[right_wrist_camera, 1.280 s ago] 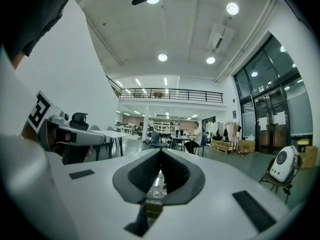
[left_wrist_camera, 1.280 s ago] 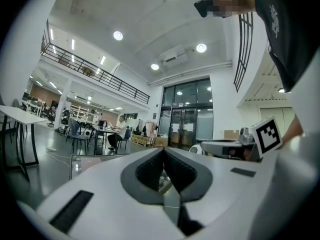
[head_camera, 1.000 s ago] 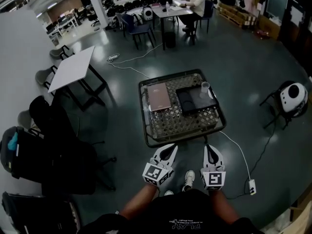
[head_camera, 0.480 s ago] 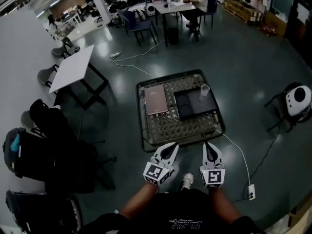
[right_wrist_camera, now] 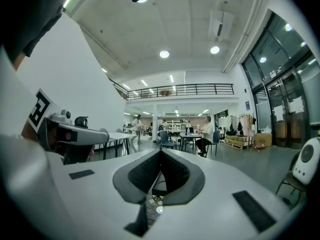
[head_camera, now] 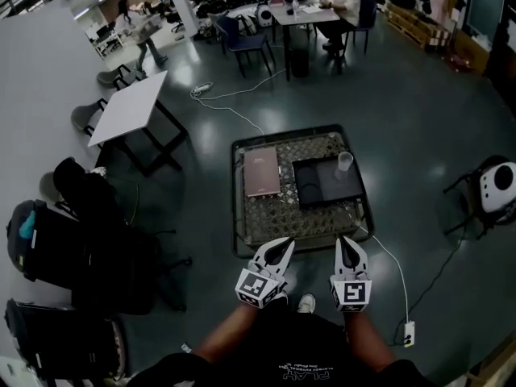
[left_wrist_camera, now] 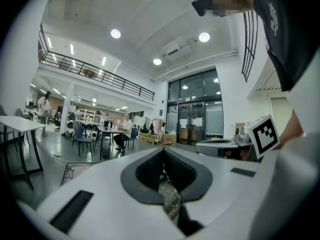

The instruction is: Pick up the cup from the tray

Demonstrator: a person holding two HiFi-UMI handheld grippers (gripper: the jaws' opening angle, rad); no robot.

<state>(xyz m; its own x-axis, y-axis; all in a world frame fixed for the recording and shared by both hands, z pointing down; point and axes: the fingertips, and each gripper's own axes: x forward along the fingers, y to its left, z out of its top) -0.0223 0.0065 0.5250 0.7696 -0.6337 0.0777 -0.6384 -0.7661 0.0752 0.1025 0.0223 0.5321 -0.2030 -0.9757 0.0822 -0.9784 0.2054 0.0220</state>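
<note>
A clear plastic cup point(head_camera: 344, 161) stands upright at the far right corner of a black tray point(head_camera: 322, 185) on a low wicker-topped table point(head_camera: 274, 212). Both grippers are held side by side just short of the table's near edge. My left gripper point(head_camera: 283, 244) is shut with nothing in it, and my right gripper point(head_camera: 344, 243) is shut and empty too. In the left gripper view the jaws point(left_wrist_camera: 163, 152) meet at the tips; in the right gripper view point(right_wrist_camera: 160, 153) they also meet. The cup does not show in either gripper view.
A pinkish-brown notebook point(head_camera: 261, 172) lies on the table left of the tray. A white cable runs to a power strip point(head_camera: 408, 334) on the floor at right. A white table point(head_camera: 127, 108), chairs with dark bags point(head_camera: 56, 240) and a round white device point(head_camera: 494, 184) stand around. People sit at far desks.
The table with tray and cup has shifted slightly lower and right in the head view as the view tilts. Both grippers stay shut, held in the same pose.
</note>
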